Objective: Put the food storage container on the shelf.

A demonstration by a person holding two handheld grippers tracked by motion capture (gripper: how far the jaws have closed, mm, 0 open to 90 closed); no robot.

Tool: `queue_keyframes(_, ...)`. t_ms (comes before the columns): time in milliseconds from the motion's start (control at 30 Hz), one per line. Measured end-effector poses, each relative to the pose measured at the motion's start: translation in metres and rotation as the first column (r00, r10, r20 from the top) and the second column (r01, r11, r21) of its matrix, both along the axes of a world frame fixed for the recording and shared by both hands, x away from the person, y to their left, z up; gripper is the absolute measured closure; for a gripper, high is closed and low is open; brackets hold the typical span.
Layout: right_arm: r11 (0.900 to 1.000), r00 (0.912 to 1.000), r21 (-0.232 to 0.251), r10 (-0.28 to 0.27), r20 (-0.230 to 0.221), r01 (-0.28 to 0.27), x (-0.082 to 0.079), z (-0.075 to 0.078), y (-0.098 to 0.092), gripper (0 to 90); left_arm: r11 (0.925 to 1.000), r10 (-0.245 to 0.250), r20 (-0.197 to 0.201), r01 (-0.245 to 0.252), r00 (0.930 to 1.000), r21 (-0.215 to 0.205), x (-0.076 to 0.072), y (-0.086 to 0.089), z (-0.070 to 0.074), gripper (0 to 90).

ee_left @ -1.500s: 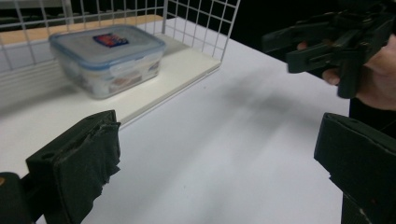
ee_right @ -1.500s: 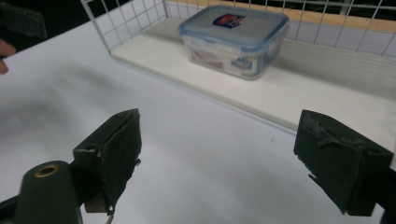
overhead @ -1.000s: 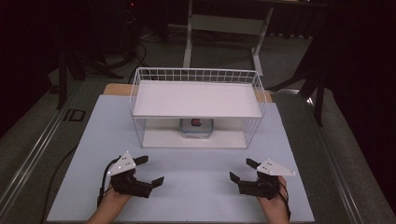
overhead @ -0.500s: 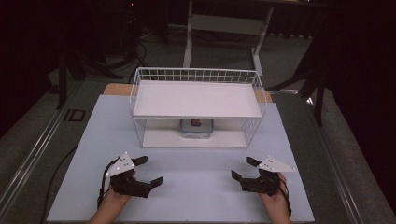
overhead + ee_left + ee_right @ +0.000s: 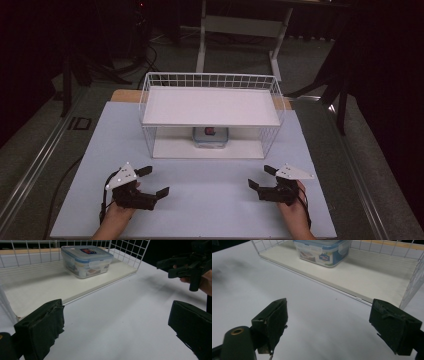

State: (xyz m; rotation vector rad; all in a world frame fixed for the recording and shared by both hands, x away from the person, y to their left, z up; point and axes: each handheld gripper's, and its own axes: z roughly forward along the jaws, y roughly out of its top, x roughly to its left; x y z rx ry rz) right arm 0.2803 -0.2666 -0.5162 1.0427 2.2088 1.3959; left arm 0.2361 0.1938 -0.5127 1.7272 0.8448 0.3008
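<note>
Left gripper (image 5: 153,181) low over the white table (image 5: 210,200), near edge, left side — jaws spread wide, nothing between them. Right gripper (image 5: 262,177) mirrors it on the right side, jaws likewise wide apart and empty. Both point toward the wire rack (image 5: 212,115) at the far middle of the table.

Box (image 5: 210,137) — clear plastic, blue-rimmed snap lid — sits on the rack's lower board, under the white upper shelf, about centred. Well apart from both grippers. Red sticker on the lid (image 5: 86,251); its print is too small to read. Blue label on the side wall (image 5: 323,257) carries white lettering, blurred, not legible. Contents show dimly through the wall, not identifiable.
</note>
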Motion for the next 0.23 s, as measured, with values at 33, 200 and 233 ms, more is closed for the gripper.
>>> queue_keyframes(33, 1.000, 1.0000, 0.004, -0.001, -0.005, 0.001, 0.0008, -0.0003, -0.0001, 15.2, 1.0000, 0.002, -0.001, -0.002, 1.0000, 0.002, -0.0003, 0.0005, -0.0001, 1.2)
queue_keyframes(200, 1.000, 1.0000, 0.008, -0.002, -0.009, 0.002, 0.0033, -0.0010, 0.0009, 15.3, 1.0000, 0.007, -0.004, -0.007, 1.0000, 0.004, -0.0015, 0.0017, -0.0006, 1.2)
queue_keyframes(233, 1.000, 0.9999, 0.007, -0.001, -0.011, 0.001, 0.0034, -0.0009, 0.0015, 15.3, 1.0000, 0.008, -0.003, -0.008, 1.0000, 0.005, -0.0018, 0.0019, -0.0007, 1.2)
